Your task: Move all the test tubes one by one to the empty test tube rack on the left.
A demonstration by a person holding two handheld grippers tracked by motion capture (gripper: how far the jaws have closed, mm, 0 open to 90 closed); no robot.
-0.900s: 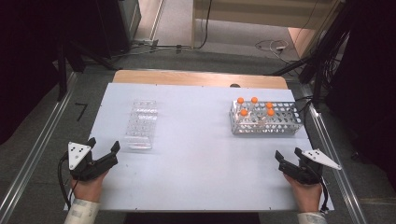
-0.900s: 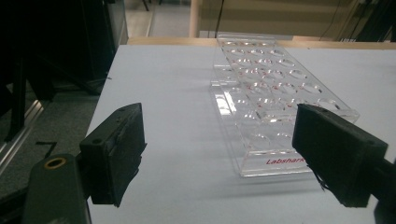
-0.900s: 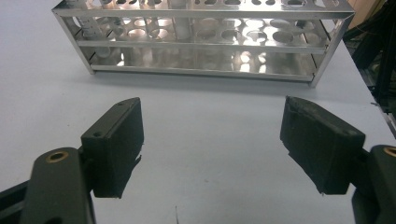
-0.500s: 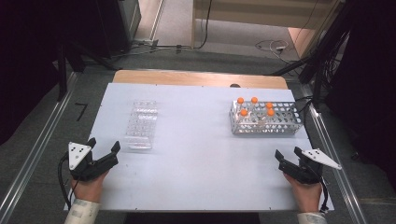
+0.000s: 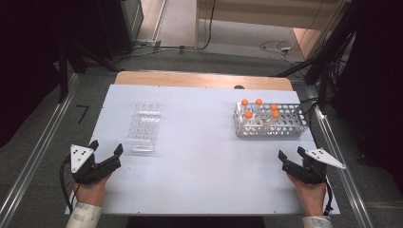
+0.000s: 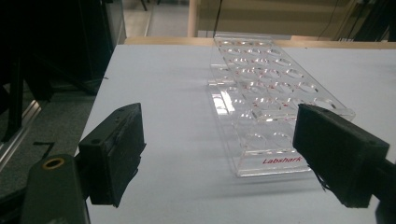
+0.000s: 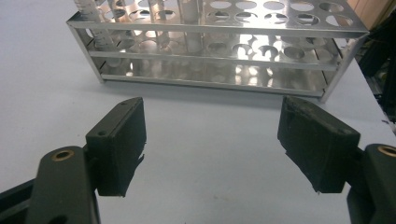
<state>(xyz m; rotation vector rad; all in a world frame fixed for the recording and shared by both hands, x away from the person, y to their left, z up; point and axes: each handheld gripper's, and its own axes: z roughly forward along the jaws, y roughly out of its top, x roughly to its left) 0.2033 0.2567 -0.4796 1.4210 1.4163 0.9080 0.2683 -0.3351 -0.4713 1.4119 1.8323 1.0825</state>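
A clear plastic rack (image 5: 143, 127) with empty holes lies on the left half of the white table (image 5: 204, 152); in the left gripper view this clear rack (image 6: 266, 98) stands just ahead of the jaws, its label facing me. My left gripper (image 5: 105, 153) rests near the front left edge, open and empty. On the right stands a metal tube rack (image 5: 268, 121) holding several orange-capped tubes (image 5: 259, 102). The same metal rack (image 7: 219, 42) fills the far part of the right gripper view. My right gripper (image 5: 291, 154) waits open near the front right edge, nothing between its jaws.
A wooden strip (image 5: 204, 80) borders the table's far edge. Metal rails (image 5: 33, 156) run along both sides, with cables (image 5: 275, 47) on the floor beyond. Bare white surface lies between the two racks.
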